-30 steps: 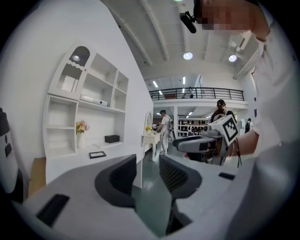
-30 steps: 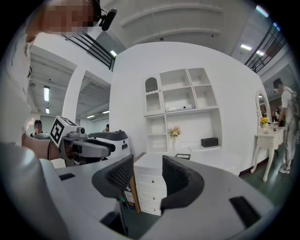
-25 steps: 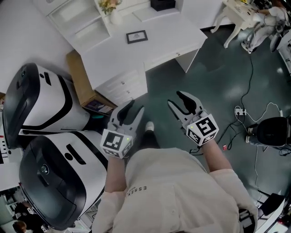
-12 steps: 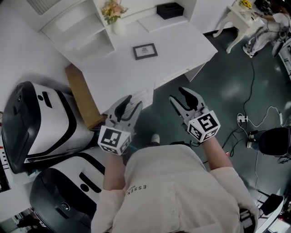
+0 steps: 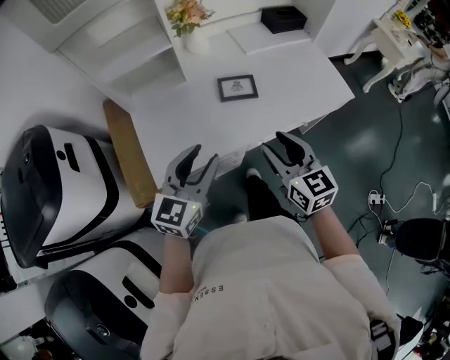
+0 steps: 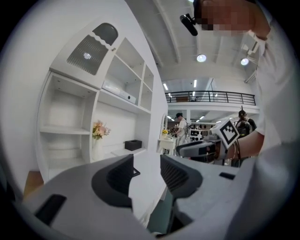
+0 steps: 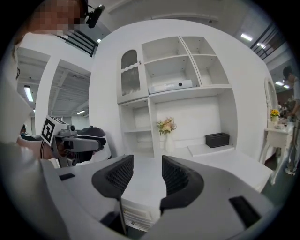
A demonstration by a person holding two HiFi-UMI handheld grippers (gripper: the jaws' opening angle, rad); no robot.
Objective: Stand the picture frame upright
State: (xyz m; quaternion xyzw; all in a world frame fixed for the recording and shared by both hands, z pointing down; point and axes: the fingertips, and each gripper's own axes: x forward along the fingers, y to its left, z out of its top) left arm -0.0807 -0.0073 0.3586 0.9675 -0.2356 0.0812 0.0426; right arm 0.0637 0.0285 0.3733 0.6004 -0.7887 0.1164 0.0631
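Flat picture frame (image 5: 238, 88) on desk (image 5: 302, 67)

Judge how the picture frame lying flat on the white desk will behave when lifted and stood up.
The picture frame looks rigid, thin and probably light. Lying flat on the smooth desk, it may slide before an edge lifts. Upright, being thin, it could tip easily.

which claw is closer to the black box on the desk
Right. The right claw hangs at the desk's near edge, almost in line with the black box; the left claw sits further left.
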